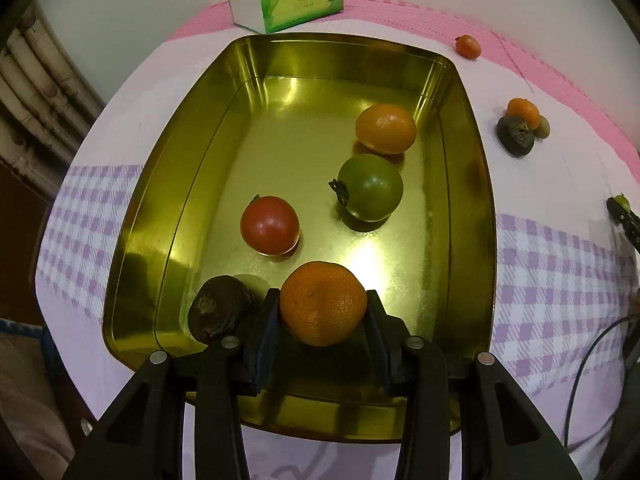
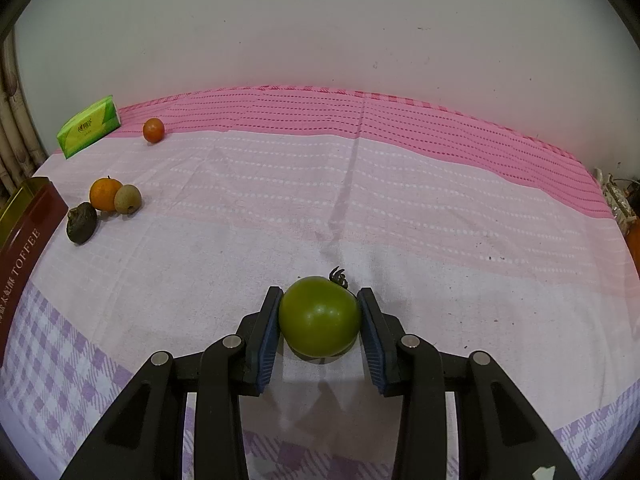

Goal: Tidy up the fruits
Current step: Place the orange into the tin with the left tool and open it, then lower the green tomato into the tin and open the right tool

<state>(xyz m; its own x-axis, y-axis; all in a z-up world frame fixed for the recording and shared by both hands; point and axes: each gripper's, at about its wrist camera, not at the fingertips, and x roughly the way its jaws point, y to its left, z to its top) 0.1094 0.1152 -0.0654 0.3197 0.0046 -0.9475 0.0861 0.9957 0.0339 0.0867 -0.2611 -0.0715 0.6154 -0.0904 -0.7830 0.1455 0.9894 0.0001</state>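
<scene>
My left gripper (image 1: pixel 322 300) is shut on an orange tangerine (image 1: pixel 322 303), held over the near end of a gold tin tray (image 1: pixel 168 184). Inside the tray lie a red tomato (image 1: pixel 269 224), a green tomato (image 1: pixel 370 187), another orange fruit (image 1: pixel 385 128) and a dark wrinkled fruit (image 1: pixel 220 312) beside my left finger. My right gripper (image 2: pixel 320 302) is shut on a green tomato (image 2: pixel 319 316) resting on the cloth. Loose on the cloth are a tangerine (image 2: pixel 104 193), a brownish-green fruit (image 2: pixel 127 199), a dark fruit (image 2: pixel 81 223) and a small red-orange fruit (image 2: pixel 153 129).
A green tissue pack (image 1: pixel 288 0) lies past the tray's far end, near the wall. The tray's brown side, lettered TOFFEE (image 2: pixel 24 240), shows at the left edge of the right wrist view. A pink and purple-check cloth (image 2: pixel 360 200) covers the table.
</scene>
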